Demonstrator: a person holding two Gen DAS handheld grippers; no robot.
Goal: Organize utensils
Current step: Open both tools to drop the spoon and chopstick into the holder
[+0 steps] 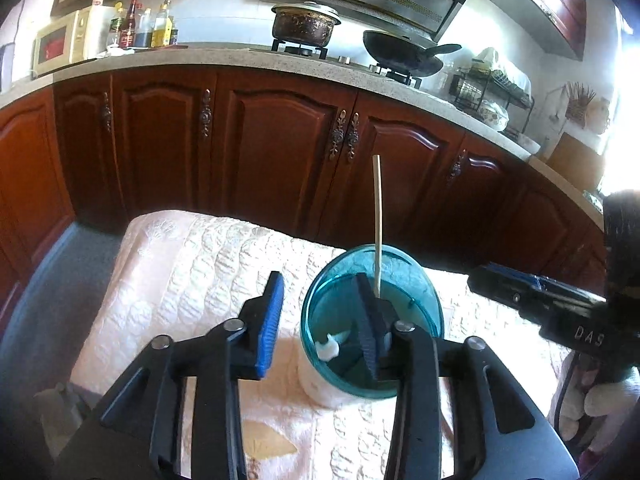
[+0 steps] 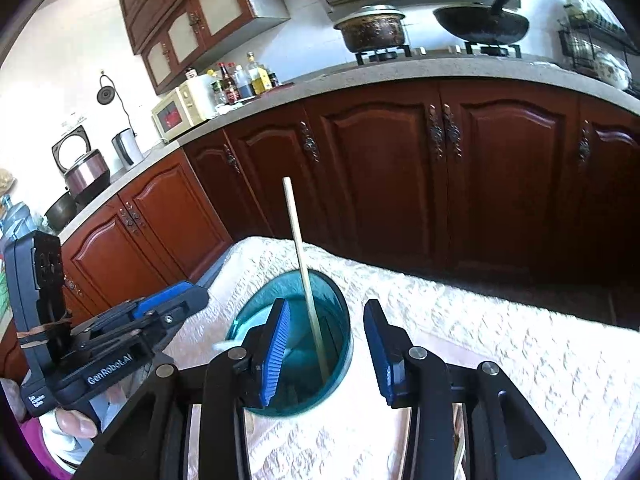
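Note:
A teal see-through cup (image 1: 340,380) (image 2: 292,404) stands on a pale quilted cloth (image 1: 192,264) (image 2: 480,320). A wooden chopstick (image 1: 377,216) (image 2: 298,240) leans upright inside it, and a white utensil (image 1: 330,346) (image 2: 224,346) lies low in the cup. My left gripper (image 1: 320,320) is open; its jaws straddle the cup's left wall without touching it. My right gripper (image 2: 326,344) is open too, one finger over the cup, the other outside its right wall, the chopstick loose between them. Each gripper shows from the side in the other view: right gripper (image 1: 486,278), left gripper (image 2: 192,296).
Dark red cabinet doors (image 1: 280,148) run close behind the table under a stone counter (image 1: 224,60). On it are a microwave (image 1: 60,46), bottles (image 1: 148,26), a pot (image 1: 304,24), a wok (image 1: 404,54) and a dish rack (image 1: 492,96). A hand (image 2: 76,424) holds the left gripper.

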